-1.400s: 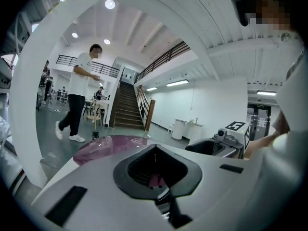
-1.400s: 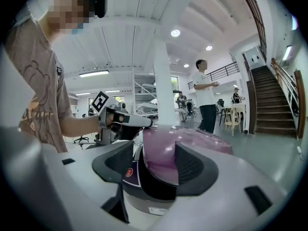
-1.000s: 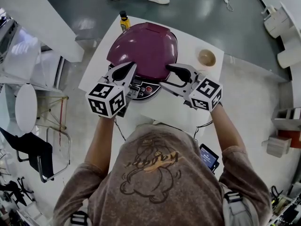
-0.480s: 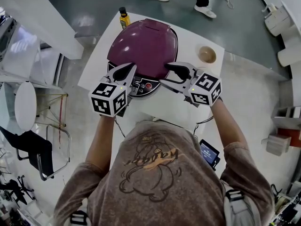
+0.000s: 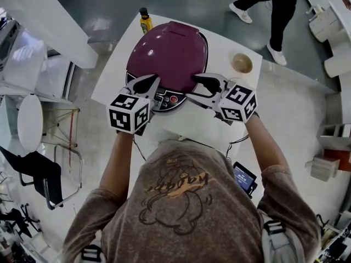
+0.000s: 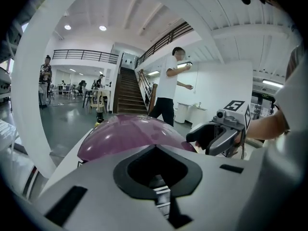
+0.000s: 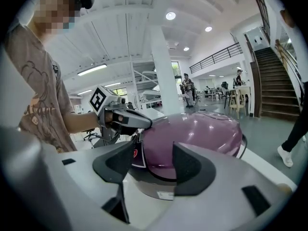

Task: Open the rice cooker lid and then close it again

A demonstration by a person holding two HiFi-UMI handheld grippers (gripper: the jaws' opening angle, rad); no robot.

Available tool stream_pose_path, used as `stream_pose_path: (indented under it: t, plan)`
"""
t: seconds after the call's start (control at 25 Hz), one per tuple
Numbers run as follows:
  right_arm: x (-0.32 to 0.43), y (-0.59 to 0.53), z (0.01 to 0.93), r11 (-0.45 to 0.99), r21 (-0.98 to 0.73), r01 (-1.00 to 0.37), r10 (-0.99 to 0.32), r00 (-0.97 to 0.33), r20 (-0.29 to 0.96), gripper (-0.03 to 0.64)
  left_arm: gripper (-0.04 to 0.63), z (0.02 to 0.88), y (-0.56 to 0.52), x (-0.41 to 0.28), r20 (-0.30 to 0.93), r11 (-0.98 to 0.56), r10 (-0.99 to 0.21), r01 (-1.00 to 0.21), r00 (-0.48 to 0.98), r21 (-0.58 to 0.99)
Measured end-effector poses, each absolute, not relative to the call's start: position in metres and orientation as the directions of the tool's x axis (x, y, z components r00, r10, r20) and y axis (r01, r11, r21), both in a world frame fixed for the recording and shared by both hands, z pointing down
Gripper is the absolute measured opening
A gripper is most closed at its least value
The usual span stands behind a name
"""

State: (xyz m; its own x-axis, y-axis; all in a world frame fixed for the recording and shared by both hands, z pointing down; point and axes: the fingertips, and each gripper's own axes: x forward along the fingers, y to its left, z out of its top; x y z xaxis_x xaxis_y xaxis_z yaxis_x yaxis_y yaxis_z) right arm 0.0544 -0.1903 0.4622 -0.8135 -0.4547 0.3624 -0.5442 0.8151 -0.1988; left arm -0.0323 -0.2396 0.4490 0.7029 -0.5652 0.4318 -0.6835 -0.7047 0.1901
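A rice cooker with a glossy purple lid stands on the white table, lid down. Its control panel faces me. My left gripper hovers over the lid's front left edge, above the panel. In the left gripper view its jaws meet at the tip, shut and holding nothing. My right gripper is at the lid's front right. In the right gripper view its pads stand apart, open, with the cooker's rim showing in the gap, untouched.
A yellow bottle stands behind the cooker at the table's far left corner. A wooden bowl sits at the right. A person walks past beyond the table. A white chair is on the floor to the left.
My left gripper has sunk a little toward the cooker's front. The right gripper has hardly moved. The person behind the table has walked to the right.
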Motion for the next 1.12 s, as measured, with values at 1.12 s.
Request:
stream_pose_path:
  t: [1.12]
  plan:
    - [0.054, -0.193, 0.471, 0.78, -0.283, -0.558, -0.418, -0.801, 0.428, 0.209, 0.02, 0.463, -0.24, -0.029, 0.604, -0.757, -0.414, -0.626, 0.681, 0.188]
